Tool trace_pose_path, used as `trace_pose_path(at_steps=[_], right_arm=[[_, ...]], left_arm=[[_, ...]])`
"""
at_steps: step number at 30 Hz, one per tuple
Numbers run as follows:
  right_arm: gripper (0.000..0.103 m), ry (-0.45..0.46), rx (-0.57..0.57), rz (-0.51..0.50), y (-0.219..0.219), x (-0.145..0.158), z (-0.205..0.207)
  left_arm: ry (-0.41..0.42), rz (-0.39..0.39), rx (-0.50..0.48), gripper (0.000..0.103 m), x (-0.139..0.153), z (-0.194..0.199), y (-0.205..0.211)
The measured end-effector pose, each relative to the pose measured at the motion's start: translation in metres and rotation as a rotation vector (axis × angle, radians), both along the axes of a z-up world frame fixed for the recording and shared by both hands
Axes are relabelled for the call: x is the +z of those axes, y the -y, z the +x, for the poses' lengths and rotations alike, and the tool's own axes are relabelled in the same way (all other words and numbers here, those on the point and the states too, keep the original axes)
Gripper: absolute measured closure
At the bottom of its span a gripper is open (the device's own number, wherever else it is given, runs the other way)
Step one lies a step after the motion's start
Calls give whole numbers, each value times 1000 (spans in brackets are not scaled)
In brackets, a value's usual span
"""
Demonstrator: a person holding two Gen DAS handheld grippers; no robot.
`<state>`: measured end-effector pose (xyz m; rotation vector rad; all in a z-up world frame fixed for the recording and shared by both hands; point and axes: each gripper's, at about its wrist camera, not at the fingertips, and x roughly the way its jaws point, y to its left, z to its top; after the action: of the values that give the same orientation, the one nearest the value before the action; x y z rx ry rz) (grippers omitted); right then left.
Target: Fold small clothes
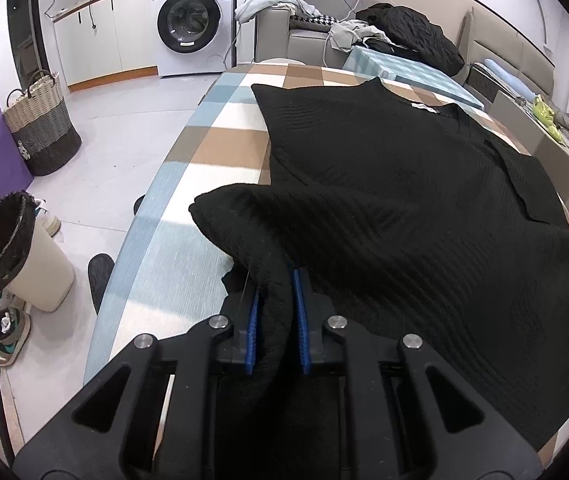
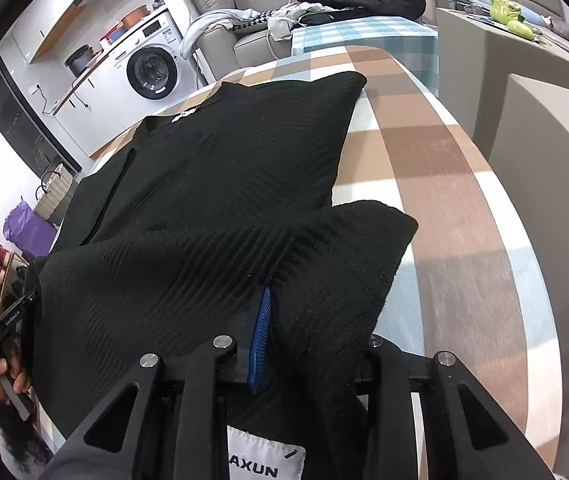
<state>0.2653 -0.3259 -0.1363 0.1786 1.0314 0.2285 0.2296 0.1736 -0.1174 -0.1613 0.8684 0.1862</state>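
a black ribbed knit top (image 1: 384,168) lies spread on a table with a checked cloth (image 1: 220,152), its neck end with the small white label pointing away toward the far edge and its hem end nearest the cameras. the left gripper (image 1: 276,280) has its blue pads (image 1: 298,308) pressed together on a bunched fold of the hem at the top's left corner, and that corner stands raised off the cloth in a soft hump. the right gripper (image 2: 304,312) is clamped on the opposite hem corner: only one blue pad (image 2: 261,332) shows, the other is buried under the knit, but the fabric is pinched up between the fingers and a white brand tag hangs just below them. in the right wrist view the person's hand (image 2: 6,376) can be seen at the left edge, holding the other tool. so the step in hand looks like the first fold, with both bottom corners taken and just lifted. the next move would call for carrying both corners up and away together, level with each other, toward the neck end, keeping the hem taut between the grippers so the knit does not sag or twist, then laying the hem on the shoulders before letting go. the thick knit may drag on the cloth if lifted too little.
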Motion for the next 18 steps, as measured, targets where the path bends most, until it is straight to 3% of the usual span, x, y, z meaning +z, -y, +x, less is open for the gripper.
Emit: trace_pose_path(at_steps=[18], right_arm=[[76,11,31,-48,-1,7,-23]], left_arm=[[27,-22,3,91,-1,-59,3]])
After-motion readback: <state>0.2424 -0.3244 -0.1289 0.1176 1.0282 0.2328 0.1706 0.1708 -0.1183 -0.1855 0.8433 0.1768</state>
